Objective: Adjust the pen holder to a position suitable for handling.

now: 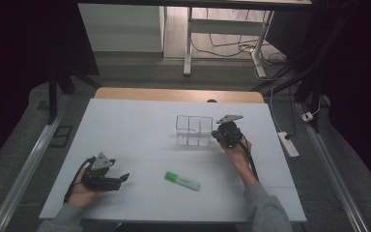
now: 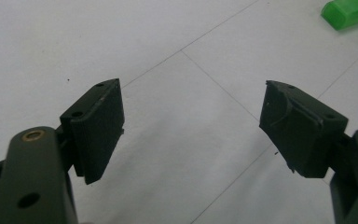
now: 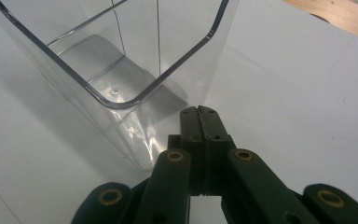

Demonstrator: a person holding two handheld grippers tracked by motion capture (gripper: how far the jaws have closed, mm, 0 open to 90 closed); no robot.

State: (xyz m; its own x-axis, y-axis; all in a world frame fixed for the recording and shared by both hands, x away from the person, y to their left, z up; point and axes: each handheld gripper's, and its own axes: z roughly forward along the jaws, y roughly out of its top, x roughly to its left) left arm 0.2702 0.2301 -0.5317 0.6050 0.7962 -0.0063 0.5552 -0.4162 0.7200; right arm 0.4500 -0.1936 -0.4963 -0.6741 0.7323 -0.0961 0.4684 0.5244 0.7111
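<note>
Here, right gripper [image 3: 200,112] pressed fully closed on nothing, tips just beside the near corner of the clear container [image 3: 121,70], upright, see-through, divided into compartments. Further out, left gripper [image 2: 191,126] spread wide and empty, with the green highlighter [image 1: 182,181] lying nearby, long axis slanting across the white table [image 1: 125,125].

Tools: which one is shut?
The right tool, beside the clear box: its jaws are pressed together with nothing between them. The left tool stands wide open over bare table, near the green marker.
</note>
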